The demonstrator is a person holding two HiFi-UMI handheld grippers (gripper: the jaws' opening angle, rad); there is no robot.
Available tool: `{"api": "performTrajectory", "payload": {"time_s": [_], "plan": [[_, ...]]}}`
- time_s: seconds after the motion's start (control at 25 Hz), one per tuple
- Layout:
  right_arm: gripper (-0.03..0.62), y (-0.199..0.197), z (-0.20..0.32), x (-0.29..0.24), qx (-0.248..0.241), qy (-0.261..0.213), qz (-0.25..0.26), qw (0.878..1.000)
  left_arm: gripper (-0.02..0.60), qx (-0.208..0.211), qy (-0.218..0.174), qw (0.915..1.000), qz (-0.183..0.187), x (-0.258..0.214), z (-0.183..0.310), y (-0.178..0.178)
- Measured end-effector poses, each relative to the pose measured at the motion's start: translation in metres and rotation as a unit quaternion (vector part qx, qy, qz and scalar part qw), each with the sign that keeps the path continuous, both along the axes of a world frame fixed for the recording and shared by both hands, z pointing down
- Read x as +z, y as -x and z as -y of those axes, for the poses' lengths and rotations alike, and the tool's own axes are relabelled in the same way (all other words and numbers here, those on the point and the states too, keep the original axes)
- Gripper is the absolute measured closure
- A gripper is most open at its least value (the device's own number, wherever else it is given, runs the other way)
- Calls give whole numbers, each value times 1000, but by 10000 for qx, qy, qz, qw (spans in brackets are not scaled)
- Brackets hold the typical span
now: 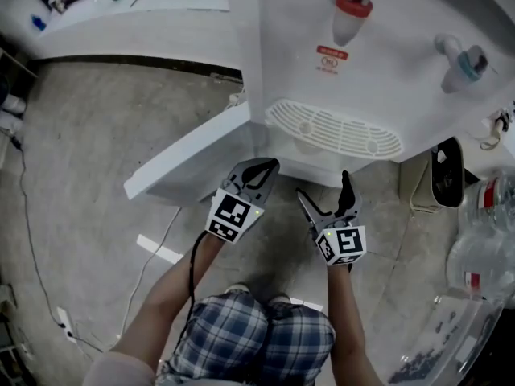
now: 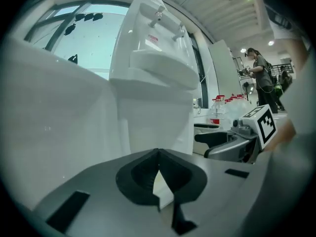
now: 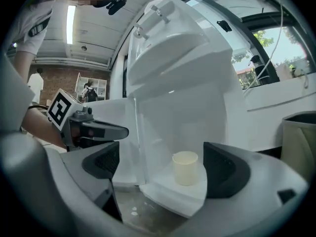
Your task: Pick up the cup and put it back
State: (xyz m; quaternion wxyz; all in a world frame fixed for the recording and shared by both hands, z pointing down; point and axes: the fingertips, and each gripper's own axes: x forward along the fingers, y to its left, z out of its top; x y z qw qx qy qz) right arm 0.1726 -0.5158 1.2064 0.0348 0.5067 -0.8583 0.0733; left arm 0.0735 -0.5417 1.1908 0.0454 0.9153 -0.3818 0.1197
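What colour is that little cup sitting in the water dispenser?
Pale cream, almost off-white; the cup shows best in the right gripper view.

One cup (image 3: 185, 168), one water dispenser (image 1: 362, 79), two grippers (image 1: 269, 167) (image 1: 323, 185).

The water machine (image 1: 378, 63) is smooth, shiny white plastic, the cup (image 3: 185, 168) is dull and creamy, the right tongs (image 3: 162, 169) are dull dark plastic, the floor (image 1: 96, 135) is rough grey concrete, and the shorts (image 1: 257, 340) are checked cloth.
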Motion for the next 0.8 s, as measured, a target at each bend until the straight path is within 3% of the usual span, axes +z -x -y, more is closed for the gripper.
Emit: {"api": "performTrajectory", "payload": {"time_s": [0.4,0.8], "plan": [[69,6,53,68,355,166,-120,9992,557,9,-33,10000,-38,49,9,-5],[66,3,107,112,923,562,-494,9929,557,59,3,9999,-122,53,6,-6]]}}
